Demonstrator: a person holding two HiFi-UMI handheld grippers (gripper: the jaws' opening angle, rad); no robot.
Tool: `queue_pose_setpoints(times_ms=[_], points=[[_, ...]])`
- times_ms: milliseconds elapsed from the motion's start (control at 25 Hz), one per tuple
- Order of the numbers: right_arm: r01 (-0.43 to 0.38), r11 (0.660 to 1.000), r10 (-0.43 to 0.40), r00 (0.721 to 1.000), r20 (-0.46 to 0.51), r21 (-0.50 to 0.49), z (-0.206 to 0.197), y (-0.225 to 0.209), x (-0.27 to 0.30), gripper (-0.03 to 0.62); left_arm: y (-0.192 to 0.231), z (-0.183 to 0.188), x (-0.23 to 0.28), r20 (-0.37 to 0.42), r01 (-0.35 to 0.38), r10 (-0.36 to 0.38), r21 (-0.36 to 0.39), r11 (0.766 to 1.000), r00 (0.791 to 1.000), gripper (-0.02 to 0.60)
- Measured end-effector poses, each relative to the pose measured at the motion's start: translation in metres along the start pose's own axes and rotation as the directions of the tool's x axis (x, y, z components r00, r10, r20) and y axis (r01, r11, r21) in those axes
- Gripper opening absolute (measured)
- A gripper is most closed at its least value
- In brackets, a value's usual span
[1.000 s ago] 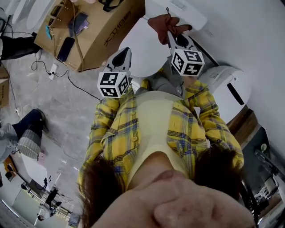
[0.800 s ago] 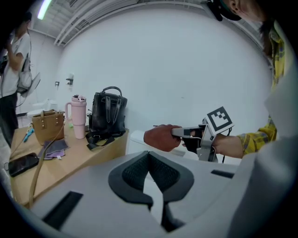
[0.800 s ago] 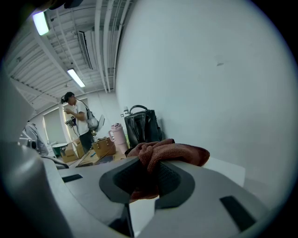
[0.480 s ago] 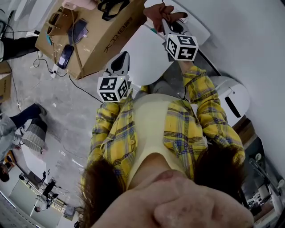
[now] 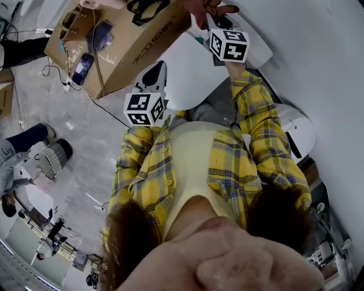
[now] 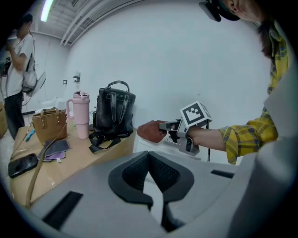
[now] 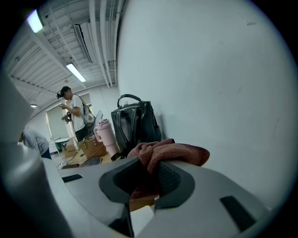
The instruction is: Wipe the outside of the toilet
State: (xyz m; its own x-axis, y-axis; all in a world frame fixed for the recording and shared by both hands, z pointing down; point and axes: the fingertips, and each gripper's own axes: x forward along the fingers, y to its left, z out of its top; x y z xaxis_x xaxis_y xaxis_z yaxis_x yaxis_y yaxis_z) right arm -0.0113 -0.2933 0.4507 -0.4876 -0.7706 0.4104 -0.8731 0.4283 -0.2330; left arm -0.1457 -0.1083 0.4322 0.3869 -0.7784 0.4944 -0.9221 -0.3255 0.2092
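In the head view the white toilet [image 5: 183, 71] stands ahead of me, lid down, its tank [image 5: 254, 41] against the wall. My right gripper [image 5: 211, 17] is stretched out over the tank and shut on a reddish-brown cloth [image 5: 205, 7]. From the left gripper view, the cloth [image 6: 151, 131] rests on the tank top [image 6: 160, 145], with the right gripper [image 6: 168, 126] behind it. The right gripper view has the cloth [image 7: 164, 153] bunched between the jaws of the right gripper [image 7: 151, 169]. My left gripper [image 5: 154, 71] hangs near the lid, shut and holding nothing.
A cardboard box [image 5: 131, 48] left of the toilet carries a black bag [image 6: 113, 111], a pink tumbler [image 6: 82, 114], a tan handbag [image 6: 49, 125] and phones. A white rounded unit [image 5: 298, 128] stands to the right. Cables [image 5: 85, 96] lie on the floor. A person [image 6: 18, 69] stands far left.
My right gripper has carried the cloth farther forward, from the lid's back edge out over the tank. The left gripper has barely moved.
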Motion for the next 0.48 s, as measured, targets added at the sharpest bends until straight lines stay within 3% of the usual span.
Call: queue_pose_setpoints(times_ms=[240, 480], points=[[0.011, 1.000, -0.014, 0.995, -0.101, -0.027, -0.018, -0.013, 0.021, 0.091, -0.003, 0.015, 0.020, 0.018, 0.017, -0.017, -0.002, 1.000, 1.000, 0.008], [0.076, 0.997, -0.073, 0.980, -0.184, 0.006, -0.038, -0.037, 0.013, 0.091, -0.014, 0.021, 0.029, 0.018, 0.046, -0.046, 0.016, 0.999, 0.999, 0.008]])
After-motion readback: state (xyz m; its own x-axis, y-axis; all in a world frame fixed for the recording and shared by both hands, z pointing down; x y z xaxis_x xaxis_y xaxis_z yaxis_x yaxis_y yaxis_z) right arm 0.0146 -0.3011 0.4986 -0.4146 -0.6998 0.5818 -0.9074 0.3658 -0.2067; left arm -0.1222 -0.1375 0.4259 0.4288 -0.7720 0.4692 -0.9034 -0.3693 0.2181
